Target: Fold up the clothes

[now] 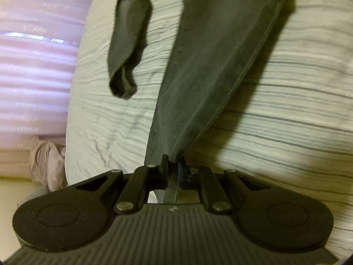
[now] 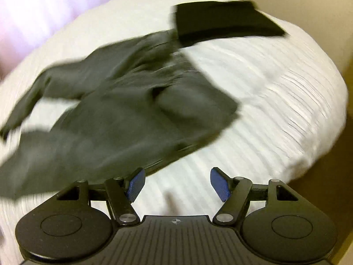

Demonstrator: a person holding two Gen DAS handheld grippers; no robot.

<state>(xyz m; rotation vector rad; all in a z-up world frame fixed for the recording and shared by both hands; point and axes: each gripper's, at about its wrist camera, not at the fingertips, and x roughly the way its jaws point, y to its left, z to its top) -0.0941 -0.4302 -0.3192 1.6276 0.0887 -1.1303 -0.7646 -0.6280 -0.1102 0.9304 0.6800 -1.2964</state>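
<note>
My left gripper (image 1: 173,165) is pinched tight on the hem edge of the dark grey-green cotton garment (image 1: 220,55), the cloth drawn into a narrow gather between the two pads. I judge this grip serves to lift one end clear of the white ribbed bedspread (image 1: 286,132) so that the fabric hangs and straightens under its own weight before folding. From the pinch the garment fans outward and away from me, so its long axis runs straight ahead along my fingers in the left wrist view; a narrower tube of the same cloth (a sleeve or a leg, I cannot tell which) dangles to the left with its open cuff (image 1: 122,86) pointing down toward the bedspread. My right gripper (image 2: 177,183) stands with its blue-padded fingers (image 2: 135,184) spread and nothing between them, hovering above the bedspread just beside the garment's near edge; I judge it is positioned to take a second corner. In the right wrist view the garment lies sprawled diagonally, from lower left up toward a folded black cloth stack (image 2: 225,22) resting near the far edge. The picture there is motion-blurred, so seams and finer details are not readable.
</note>
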